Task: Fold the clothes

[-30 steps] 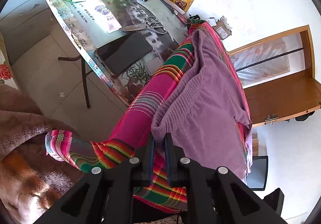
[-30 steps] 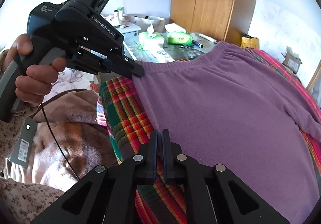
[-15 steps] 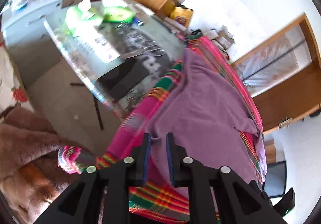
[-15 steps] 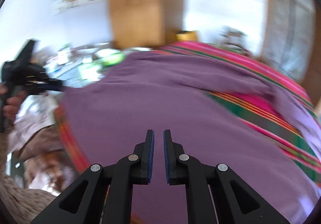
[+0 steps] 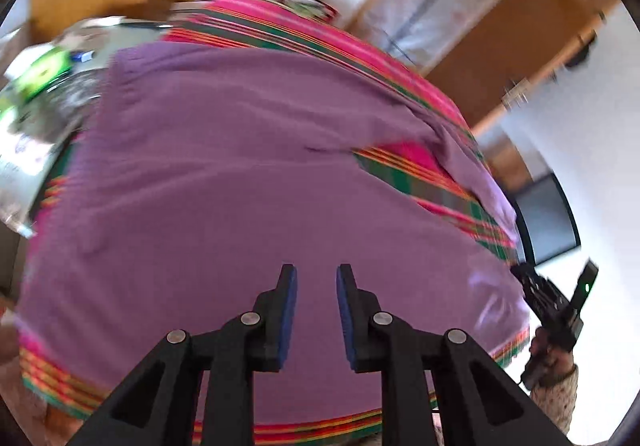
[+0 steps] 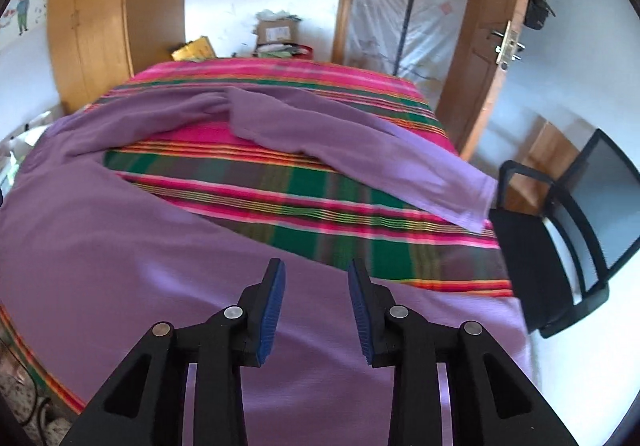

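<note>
Purple sweater, soft and fleecy, lies spread across a striped blanket, one sleeve angled toward three o'clock. Both the left gripper and right gripper hover above it, fingers parted and holding nothing, having just been opening. Spreading looks finished; folding likely begins with pinching that sleeve inward.

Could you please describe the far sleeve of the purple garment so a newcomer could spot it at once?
Start at the striped blanket covering the bed. The purple garment lies across it, and its far sleeve stretches toward the black chair, separated from the body by bare stripes.
</note>
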Available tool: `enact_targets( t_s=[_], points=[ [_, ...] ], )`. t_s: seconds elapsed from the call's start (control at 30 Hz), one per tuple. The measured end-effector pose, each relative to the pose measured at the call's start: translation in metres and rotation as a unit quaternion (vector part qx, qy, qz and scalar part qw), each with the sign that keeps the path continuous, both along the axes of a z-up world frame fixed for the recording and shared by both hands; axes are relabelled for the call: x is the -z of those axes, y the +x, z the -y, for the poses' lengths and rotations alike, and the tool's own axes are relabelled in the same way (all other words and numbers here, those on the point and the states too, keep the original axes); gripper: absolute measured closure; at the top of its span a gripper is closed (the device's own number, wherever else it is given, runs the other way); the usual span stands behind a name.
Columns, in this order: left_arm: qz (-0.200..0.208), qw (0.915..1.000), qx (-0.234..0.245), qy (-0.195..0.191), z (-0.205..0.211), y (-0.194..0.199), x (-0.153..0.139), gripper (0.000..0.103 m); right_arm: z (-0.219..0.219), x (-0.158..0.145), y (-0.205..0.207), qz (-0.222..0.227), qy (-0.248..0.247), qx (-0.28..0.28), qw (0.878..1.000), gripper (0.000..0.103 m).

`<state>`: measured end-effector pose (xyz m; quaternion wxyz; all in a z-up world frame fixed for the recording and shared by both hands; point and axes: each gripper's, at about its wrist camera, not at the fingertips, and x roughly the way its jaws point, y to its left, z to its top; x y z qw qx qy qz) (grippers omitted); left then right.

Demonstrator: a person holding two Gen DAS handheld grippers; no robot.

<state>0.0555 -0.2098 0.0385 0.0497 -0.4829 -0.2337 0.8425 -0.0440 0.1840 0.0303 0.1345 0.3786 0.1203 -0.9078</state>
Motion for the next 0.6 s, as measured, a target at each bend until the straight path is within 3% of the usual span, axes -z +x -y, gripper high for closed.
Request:
enact_targets(
  t_s=[0.23,0.4,0.6],
  points=[
    [0.026,0.9968,0.076,-0.002,-0.054,-0.031,0.013,0.082,-0.005,0.010,-0.010,0.019,0.008,-0.023,1.000,0.069],
    [0.036,0.9924,0.118,-0.006,-0.076,-0.032,0.017,0.082,-0.007,0.019,-0.020,0.041,0.032,-0.036,0.998,0.069],
    [0.048,0.9910,0.124,-0.011,-0.078,-0.037,0.023,0.082,-0.029,0.024,-0.025,0.056,0.052,-0.024,0.997,0.069]
  ],
)
